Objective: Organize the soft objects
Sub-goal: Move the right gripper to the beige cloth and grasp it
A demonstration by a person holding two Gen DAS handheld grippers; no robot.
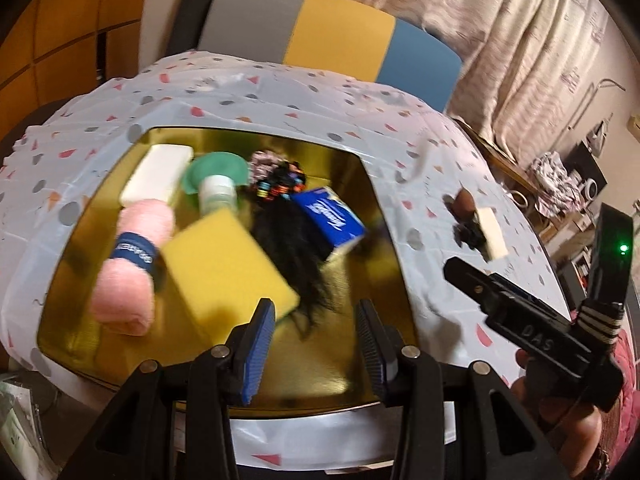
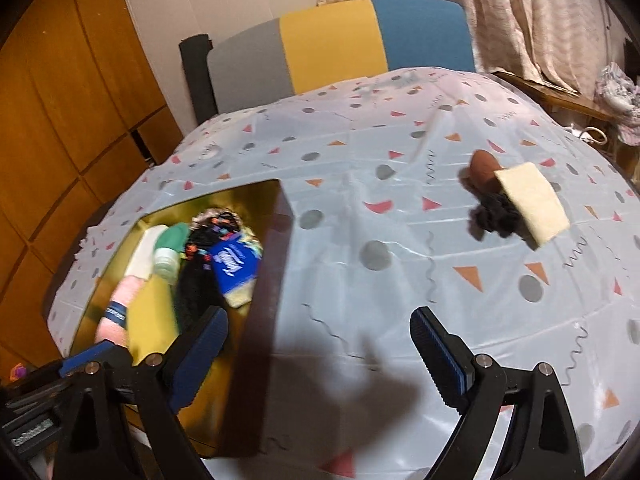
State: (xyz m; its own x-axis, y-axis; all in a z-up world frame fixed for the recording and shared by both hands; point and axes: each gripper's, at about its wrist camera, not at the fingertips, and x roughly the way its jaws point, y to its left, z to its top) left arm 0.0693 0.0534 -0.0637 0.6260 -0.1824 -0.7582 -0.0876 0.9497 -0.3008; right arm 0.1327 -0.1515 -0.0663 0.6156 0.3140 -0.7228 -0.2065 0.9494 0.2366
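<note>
A gold box (image 1: 352,364) set in the patterned tablecloth holds a yellow sponge (image 1: 228,264), a rolled pink towel (image 1: 132,264), a white block (image 1: 158,174), a green bottle (image 1: 216,190), a black wig (image 1: 296,248), beaded hair ties (image 1: 280,182) and a blue tissue pack (image 1: 330,216). My left gripper (image 1: 316,344) is open and empty above the box's near edge. On the cloth to the right lie a cream sponge (image 2: 532,204), a black fluffy piece (image 2: 496,216) and a brown puff (image 2: 486,168). My right gripper (image 2: 320,356) is open and empty, short of them.
A grey, yellow and blue chair back (image 2: 340,44) stands behind the table. Wooden cabinets (image 2: 60,120) are at the left, curtains (image 1: 500,32) at the right. The box's dark side wall (image 2: 260,320) rises between the box and the cloth.
</note>
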